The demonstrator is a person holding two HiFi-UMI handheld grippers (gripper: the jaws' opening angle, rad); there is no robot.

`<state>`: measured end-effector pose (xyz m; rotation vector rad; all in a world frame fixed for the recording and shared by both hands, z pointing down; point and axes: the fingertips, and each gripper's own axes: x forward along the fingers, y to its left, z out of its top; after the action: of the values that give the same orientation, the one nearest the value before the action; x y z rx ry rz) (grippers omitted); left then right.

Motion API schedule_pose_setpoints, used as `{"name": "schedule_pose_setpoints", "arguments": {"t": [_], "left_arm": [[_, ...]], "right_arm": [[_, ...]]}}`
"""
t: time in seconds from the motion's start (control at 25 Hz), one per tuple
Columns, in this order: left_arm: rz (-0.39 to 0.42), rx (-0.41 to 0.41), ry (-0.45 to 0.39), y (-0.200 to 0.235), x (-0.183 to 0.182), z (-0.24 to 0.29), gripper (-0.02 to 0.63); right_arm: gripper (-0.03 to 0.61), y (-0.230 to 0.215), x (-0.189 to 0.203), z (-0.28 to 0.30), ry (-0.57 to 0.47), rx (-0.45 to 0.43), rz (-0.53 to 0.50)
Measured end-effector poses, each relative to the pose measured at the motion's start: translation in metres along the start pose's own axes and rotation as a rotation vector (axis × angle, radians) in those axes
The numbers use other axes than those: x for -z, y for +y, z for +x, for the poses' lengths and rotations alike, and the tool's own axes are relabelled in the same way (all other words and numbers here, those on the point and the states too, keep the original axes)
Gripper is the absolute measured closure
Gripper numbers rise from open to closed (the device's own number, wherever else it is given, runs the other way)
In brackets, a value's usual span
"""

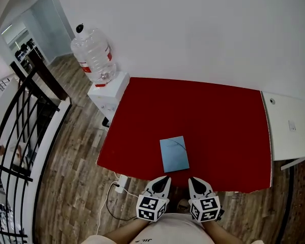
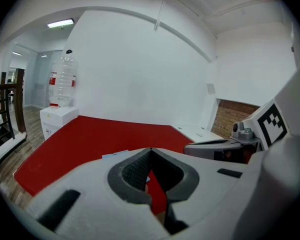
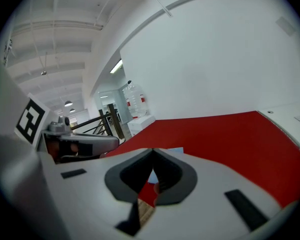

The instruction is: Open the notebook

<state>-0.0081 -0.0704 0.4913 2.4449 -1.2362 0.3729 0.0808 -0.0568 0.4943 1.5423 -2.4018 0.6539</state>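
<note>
One light-blue notebook [image 1: 174, 154], closed, flat on red table [image 1: 218, 121], near table's front edge. Left gripper [image 1: 164, 178], right gripper [image 1: 193, 179] at that edge, short of notebook; both jaw pairs pressed together, nothing between. Water dispenser [image 1: 108, 90] at table's left side.

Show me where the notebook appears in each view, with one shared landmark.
Head view: the notebook lies closed at lower centre, near the red table's front edge.
Left gripper view: a pale blue sliver, left of centre, below the middle.
Right gripper view: a pale blue sliver, just right of centre, below the middle.
Shared landmark: the water bottle, up and left of the notebook in all three.
</note>
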Motion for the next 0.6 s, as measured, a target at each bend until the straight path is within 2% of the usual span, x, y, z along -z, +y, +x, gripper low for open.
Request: {"name": "schedule_pose_setpoints", "arguments": {"t": [0.24, 0.6], "left_arm": [[0.097, 0.029, 0.054, 0.004, 0.014, 0.027, 0.607], [0.206, 0.070, 0.251, 0.019, 0.088, 0.108, 0.594]], "right_arm": [[0.572, -0.013, 0.008, 0.010, 0.022, 0.032, 0.015], [0.573, -0.044, 0.039, 0.035, 0.082, 0.084, 0.043]]}}
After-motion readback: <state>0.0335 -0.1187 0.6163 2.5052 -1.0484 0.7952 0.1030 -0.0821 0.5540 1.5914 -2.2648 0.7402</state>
